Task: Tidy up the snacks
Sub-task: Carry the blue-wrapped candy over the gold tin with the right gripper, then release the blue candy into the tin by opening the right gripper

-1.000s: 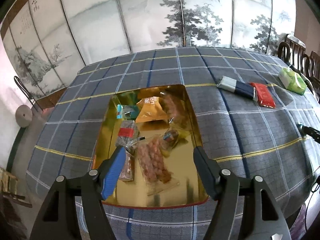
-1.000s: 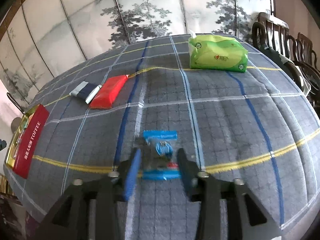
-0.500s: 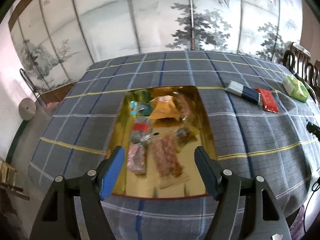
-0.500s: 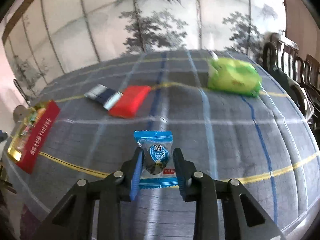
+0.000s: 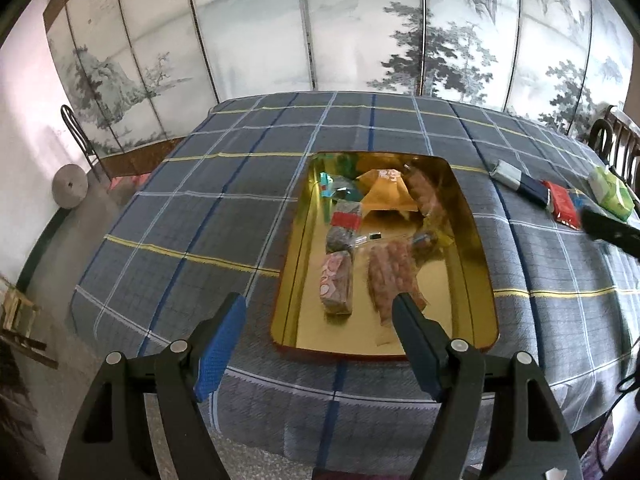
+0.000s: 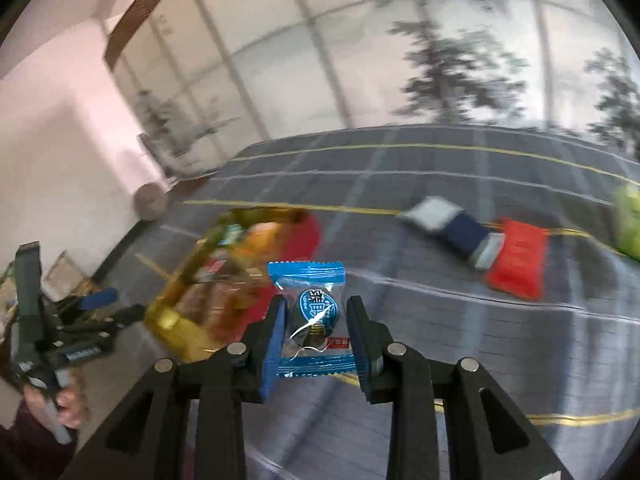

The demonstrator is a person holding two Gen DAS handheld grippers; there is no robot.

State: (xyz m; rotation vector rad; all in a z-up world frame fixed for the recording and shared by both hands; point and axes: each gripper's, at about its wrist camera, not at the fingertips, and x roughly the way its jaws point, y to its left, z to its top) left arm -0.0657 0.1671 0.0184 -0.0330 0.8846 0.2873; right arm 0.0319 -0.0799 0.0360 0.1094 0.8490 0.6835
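My right gripper [image 6: 316, 307] is shut on a blue wrapped candy [image 6: 306, 276] and holds it upright above the plaid cloth. The view behind it is blurred by motion. The gold tray [image 6: 176, 320] with red sides lies to the left of the candy and beyond it. In the left wrist view the tray [image 5: 476, 272] holds several snacks: an orange bag [image 5: 386, 196], a pink bar [image 5: 336, 284] and a clear pack of sausages [image 5: 390, 276]. My left gripper [image 5: 318, 308] hangs open and empty over the tray's near left corner.
A blue-and-white packet [image 5: 520, 180], a red packet [image 5: 562, 204] and a green tissue pack [image 5: 610, 192] lie on the cloth right of the tray. The table's [image 5: 168, 312] near edge drops to the floor on the left. A hand [image 6: 68, 404] holds the left gripper.
The right gripper closed on the blue candy, lifted it off the cloth and swung left towards the tray. The left gripper drifted left and back, so the tray now sits further right.
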